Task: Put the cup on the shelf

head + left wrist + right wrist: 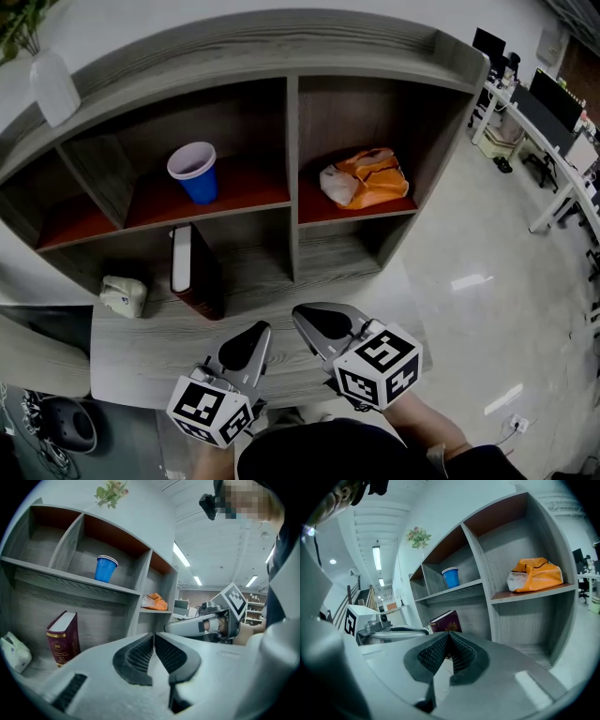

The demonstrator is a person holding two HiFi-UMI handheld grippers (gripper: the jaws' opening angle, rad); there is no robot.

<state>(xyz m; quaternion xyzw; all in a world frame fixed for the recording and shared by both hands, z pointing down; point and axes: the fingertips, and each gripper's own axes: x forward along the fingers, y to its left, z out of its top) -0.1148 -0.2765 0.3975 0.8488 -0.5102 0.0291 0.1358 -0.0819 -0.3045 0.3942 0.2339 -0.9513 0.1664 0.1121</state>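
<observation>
- Where the head view looks down on the scene, the cup point(193, 172) stands upright, mouth up, in the upper middle compartment of the shelf point(292, 141), apart from every other thing. The left gripper point(259, 328) and the right gripper point(305, 319) hang side by side low in front of the unit, well below the cup. The cup lies ahead, upward and to the left of both, so the left gripper is the nearer one.
- In the left gripper view, the jaws meet tip to tip with nothing between them. The cup point(104, 568) shows high and left of the jaw line, its long axis vertical, above the book point(63, 639) that stands in the lower bay.
- In the right gripper view, the jaws are likewise pressed together and empty. The cup point(451, 577) sits almost straight above the tips, farther off, with the orange bag point(536, 575) one compartment to its right.
- Judgement: the cup already rests on the shelf, so the task looks complete. Any fresh approach would have to rise and lean left, and the left gripper would be the better placed.
</observation>
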